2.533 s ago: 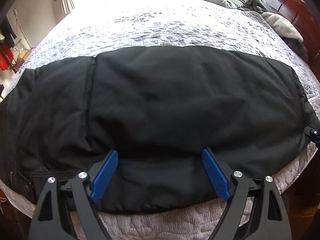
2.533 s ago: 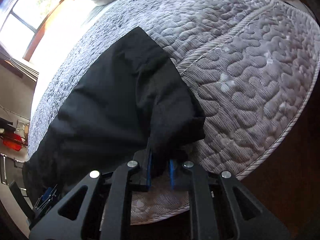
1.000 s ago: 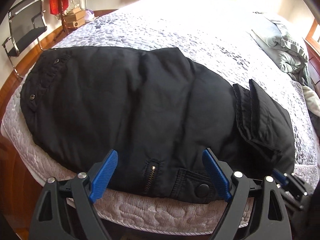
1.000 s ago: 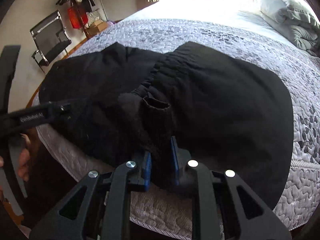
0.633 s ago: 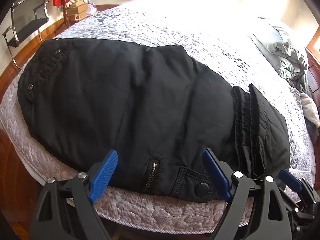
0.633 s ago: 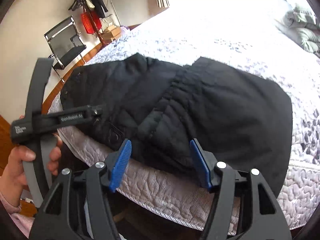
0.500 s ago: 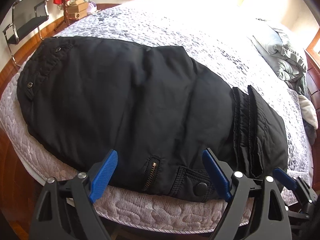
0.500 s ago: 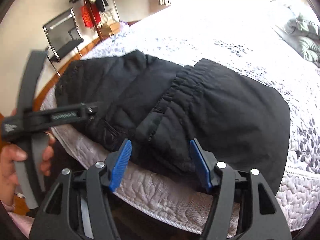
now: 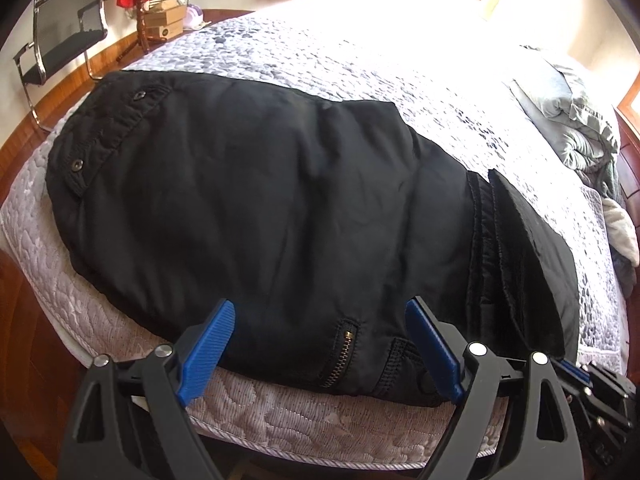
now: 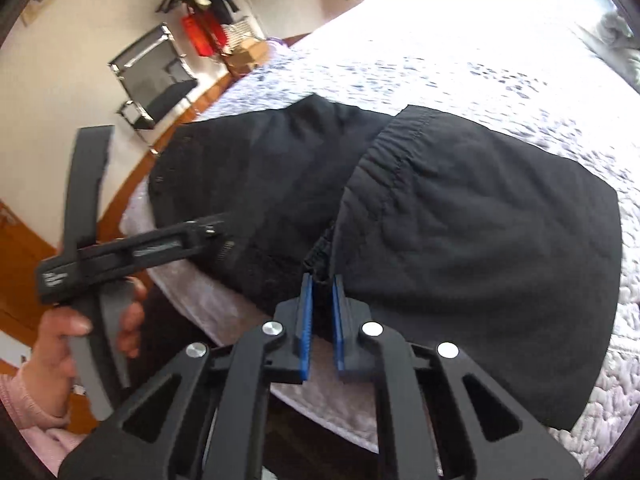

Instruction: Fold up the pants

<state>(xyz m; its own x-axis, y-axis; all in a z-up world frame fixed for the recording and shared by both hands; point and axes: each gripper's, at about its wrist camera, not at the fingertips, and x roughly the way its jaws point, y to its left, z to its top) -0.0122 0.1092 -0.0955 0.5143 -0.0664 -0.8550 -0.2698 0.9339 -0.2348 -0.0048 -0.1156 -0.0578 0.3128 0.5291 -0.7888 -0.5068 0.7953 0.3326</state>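
Black padded pants [image 9: 280, 216] lie across the near edge of the bed, folded once: the leg end lies back over the upper part, its cuff edge [image 9: 520, 248] at the right. The waistband with snaps [image 9: 104, 136] is at the left. My left gripper [image 9: 320, 344] is open over the zip pocket [image 9: 344, 352] at the near edge. My right gripper [image 10: 320, 292] is shut on the near corner of the folded cuff [image 10: 460, 240]. The left gripper also shows in the right wrist view [image 10: 132, 252], held in a hand.
The quilted grey bedspread [image 9: 360, 64] stretches beyond the pants. A rumpled grey duvet [image 9: 576, 120] lies at the far right. A black chair [image 9: 60, 40] and a coat stand with red items [image 10: 200, 32] are on the wood floor at the left.
My right gripper laid the folded leg down, opened, then closed again on the cuff's near corner. My left gripper stayed open and shifted slightly along the near edge.
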